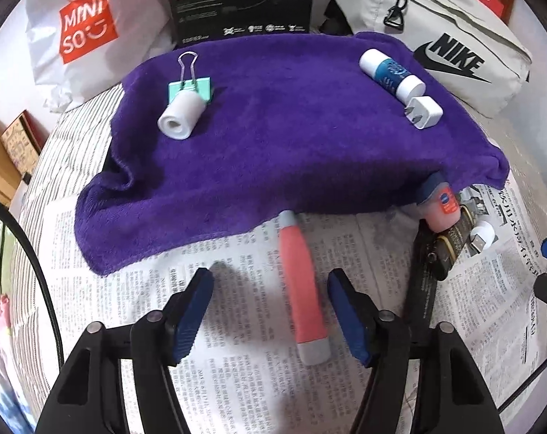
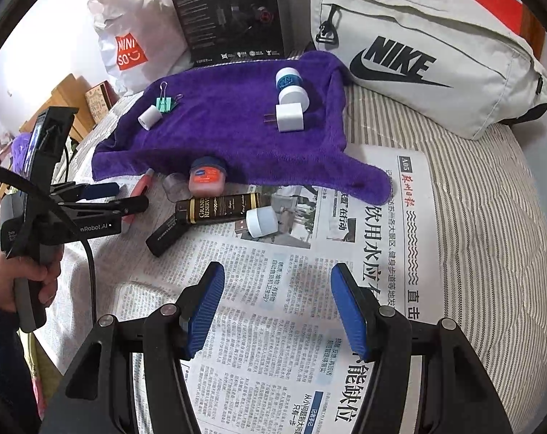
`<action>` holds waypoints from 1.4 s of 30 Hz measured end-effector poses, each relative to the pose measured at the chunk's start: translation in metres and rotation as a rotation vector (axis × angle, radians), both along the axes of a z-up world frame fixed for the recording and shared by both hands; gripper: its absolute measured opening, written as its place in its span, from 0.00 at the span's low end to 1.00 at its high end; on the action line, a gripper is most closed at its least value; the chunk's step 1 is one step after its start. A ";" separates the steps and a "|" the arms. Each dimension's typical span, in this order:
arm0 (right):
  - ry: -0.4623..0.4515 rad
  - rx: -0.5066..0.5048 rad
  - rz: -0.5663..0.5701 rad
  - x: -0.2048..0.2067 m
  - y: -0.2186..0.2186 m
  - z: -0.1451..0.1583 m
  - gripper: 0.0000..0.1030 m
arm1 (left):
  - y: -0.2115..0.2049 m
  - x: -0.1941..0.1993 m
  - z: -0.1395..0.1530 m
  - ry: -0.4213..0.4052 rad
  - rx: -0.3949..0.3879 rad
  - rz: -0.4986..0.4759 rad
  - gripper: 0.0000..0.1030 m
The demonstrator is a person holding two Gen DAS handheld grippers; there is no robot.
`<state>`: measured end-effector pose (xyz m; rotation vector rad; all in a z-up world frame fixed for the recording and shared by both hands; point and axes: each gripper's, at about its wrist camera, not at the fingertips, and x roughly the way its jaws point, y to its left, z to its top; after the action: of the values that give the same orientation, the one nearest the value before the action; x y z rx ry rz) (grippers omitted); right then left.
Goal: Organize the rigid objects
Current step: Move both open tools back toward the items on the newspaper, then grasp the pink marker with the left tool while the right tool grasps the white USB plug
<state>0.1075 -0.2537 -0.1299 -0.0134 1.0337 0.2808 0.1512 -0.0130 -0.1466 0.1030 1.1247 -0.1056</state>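
Just in front of the left wrist camera, the left gripper point(image 1: 270, 300) is hanging over the newspaper point(image 1: 208, 361) with its blue pads apart and the pink-and-grey tube point(image 1: 302, 289) lying between them, nearer the right pad and touching neither, so nothing is gripped yet. The tube is lying at a slant to the jaws, its far grey end tucked just under the edge of the purple towel point(image 1: 273, 137); I judge that a close from this pose could pinch it off-centre and roll it aside, or drag the towel hem along with it. Over on the other side, the right gripper point(image 2: 277, 303) is likewise standing apart and empty above bare newsprint, with the person's hand point(image 2: 16, 278) holding the other tool at the left edge of that view. A little farther off, a cluster is waiting on the paper: a dark bottle with a gold label point(image 2: 215, 208), a small white USB plug point(image 2: 261, 220), and a pink jar with a blue lid point(image 2: 204, 177) sitting at the towel's hem. These are crowding each other, so reaching for one is likely to nudge its neighbours. On the towel itself, a white roll point(image 1: 181, 115) is touching a green binder clip point(image 1: 190, 85), and well apart from them a white-and-blue stick point(image 1: 391, 74) is lying just beside a white wall charger point(image 1: 425, 112).
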 end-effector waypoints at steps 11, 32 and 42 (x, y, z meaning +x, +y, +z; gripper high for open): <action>0.033 -0.017 -0.007 0.005 0.001 -0.013 0.59 | -0.006 -0.012 0.003 -0.023 -0.032 -0.070 0.17; 0.014 -0.004 0.030 0.042 0.028 -0.030 0.58 | 0.015 -0.024 0.002 -0.030 -0.016 -0.063 0.17; -0.024 -0.107 0.061 0.052 0.040 -0.042 0.44 | 0.018 -0.024 0.002 -0.038 -0.040 -0.058 0.17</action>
<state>0.1597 -0.2139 -0.1716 -0.1445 1.0251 0.2796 0.1271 0.0050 -0.1445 0.1018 1.0810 -0.1770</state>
